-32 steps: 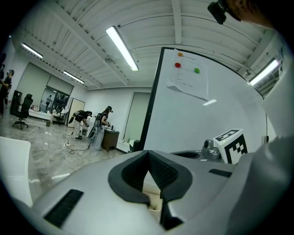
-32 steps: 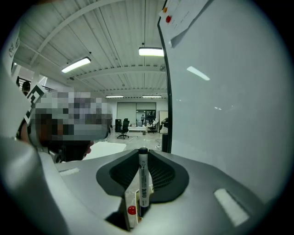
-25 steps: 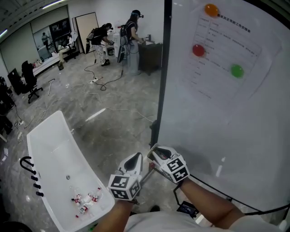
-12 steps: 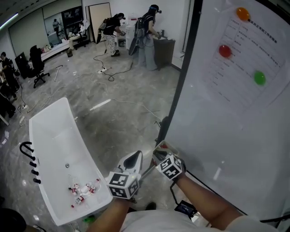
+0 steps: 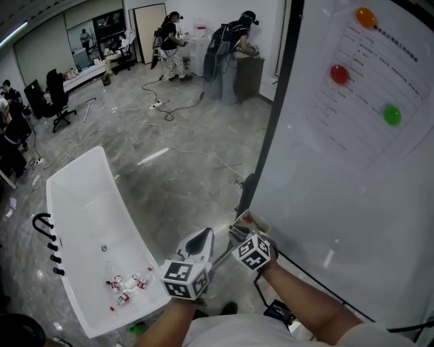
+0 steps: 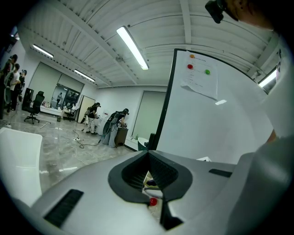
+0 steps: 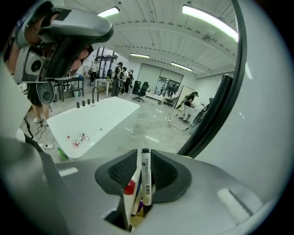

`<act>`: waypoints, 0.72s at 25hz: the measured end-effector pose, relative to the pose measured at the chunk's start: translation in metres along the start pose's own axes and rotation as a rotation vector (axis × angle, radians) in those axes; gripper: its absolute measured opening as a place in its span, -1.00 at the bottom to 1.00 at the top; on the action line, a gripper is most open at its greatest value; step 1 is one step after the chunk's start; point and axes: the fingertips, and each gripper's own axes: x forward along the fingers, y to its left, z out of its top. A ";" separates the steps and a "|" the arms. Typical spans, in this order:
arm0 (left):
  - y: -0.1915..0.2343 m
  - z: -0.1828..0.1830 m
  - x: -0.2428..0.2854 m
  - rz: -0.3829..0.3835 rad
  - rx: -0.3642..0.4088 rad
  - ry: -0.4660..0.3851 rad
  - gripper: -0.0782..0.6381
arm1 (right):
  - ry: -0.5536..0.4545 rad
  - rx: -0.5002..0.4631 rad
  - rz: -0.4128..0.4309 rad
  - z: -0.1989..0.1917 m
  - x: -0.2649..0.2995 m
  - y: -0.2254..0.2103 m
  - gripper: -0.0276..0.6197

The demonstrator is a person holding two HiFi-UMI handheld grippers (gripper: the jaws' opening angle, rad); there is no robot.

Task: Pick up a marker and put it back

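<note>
The right gripper (image 5: 237, 234) is clamped on the marker (image 7: 145, 176), which stands upright between its jaws, just beside the tray (image 5: 256, 218) at the lower corner of the whiteboard (image 5: 339, 176). The left gripper (image 5: 201, 238) is closed on nothing, near the right one. Risk: the marker may pivot in the grip, or strike the tray's contents and miss its place. Versus one second earlier, both grippers have hardly shifted; the view has panned, so the magnets (image 5: 339, 74) sit further right.

Noted a white marker (image 7: 145, 176) with black cap and print, and black ribbed pads (image 7: 120, 170) on the grey right gripper (image 7: 146, 158). Saw black-and-white squares on its cube (image 5: 254, 252); an orange magnet (image 5: 365, 16), red magnet (image 5: 339, 74) and green magnet (image 5: 392, 114) on the white, black-framed whiteboard (image 5: 352, 203).
</note>
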 end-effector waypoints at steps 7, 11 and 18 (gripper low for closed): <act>-0.011 0.007 0.005 -0.020 0.022 -0.003 -0.77 | -0.154 0.123 -0.041 0.032 -0.041 -0.018 -0.65; -0.025 0.015 0.012 -0.053 0.047 -0.007 -0.77 | -0.295 0.230 -0.098 0.059 -0.087 -0.038 -0.81; -0.055 0.033 0.028 -0.114 0.090 -0.019 -0.77 | -0.485 0.361 -0.169 0.095 -0.166 -0.060 -0.91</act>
